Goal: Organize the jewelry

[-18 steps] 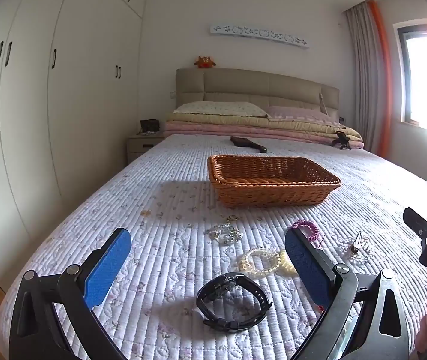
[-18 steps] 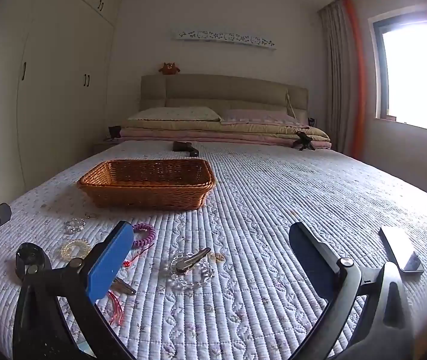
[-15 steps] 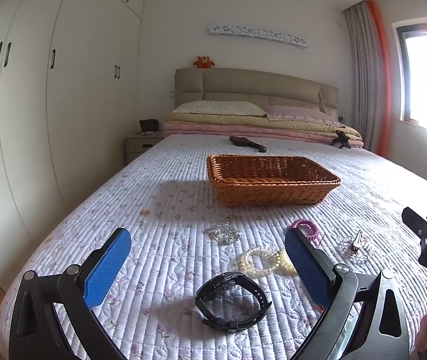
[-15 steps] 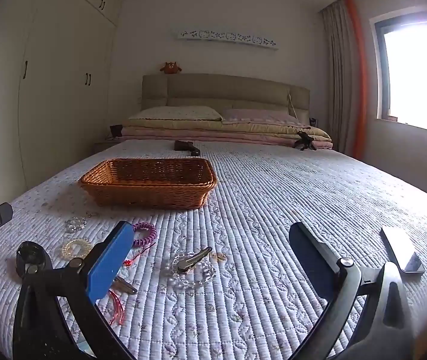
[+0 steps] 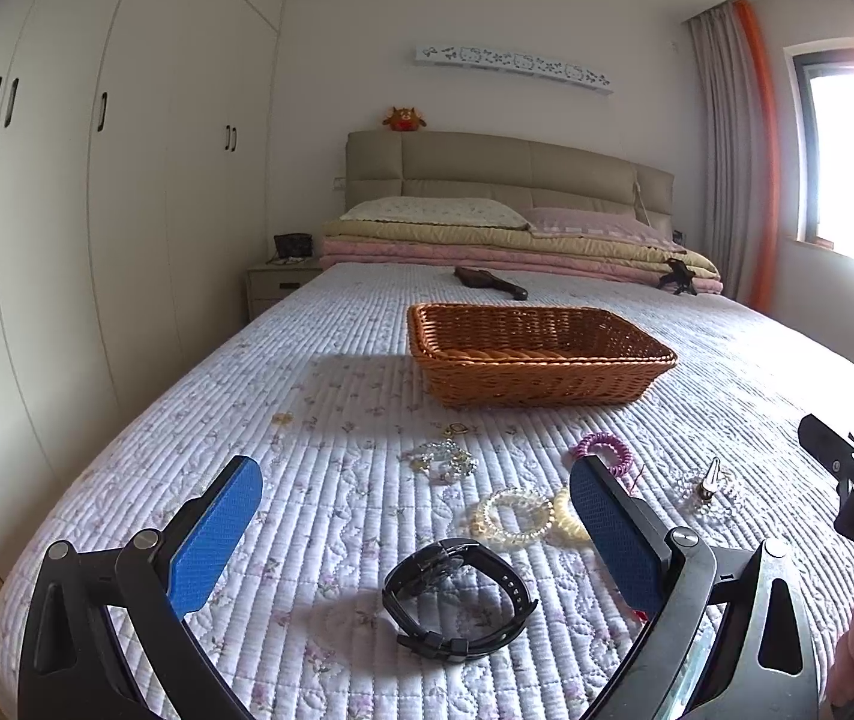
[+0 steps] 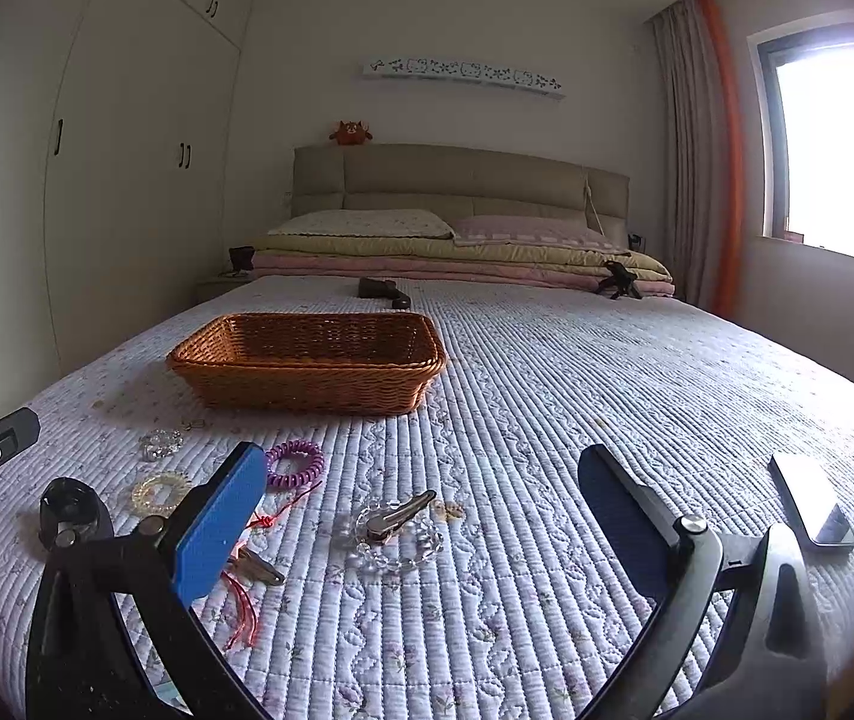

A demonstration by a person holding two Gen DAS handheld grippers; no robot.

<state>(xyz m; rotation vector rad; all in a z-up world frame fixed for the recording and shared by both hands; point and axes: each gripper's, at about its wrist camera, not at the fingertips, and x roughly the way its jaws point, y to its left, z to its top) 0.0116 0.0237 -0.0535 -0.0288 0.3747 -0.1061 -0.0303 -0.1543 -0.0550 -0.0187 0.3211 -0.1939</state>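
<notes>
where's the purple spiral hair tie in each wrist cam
Left wrist: the purple spiral hair tie lies right of centre, just above the tip of the right-hand finger.
Right wrist: it lies left of centre, beside the tip of the blue left-hand finger.
Shared landmark: the wicker basket stands beyond it on the bed.

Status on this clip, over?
Left gripper and right gripper: jaws wide open, empty. Jewelry loose on quilt; basket looks empty. Black watch between left jaws. Nothing in the way.

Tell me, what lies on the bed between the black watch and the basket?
In the left wrist view, a pale bead bracelet and a silvery charm cluster lie between the watch and the basket.
</notes>
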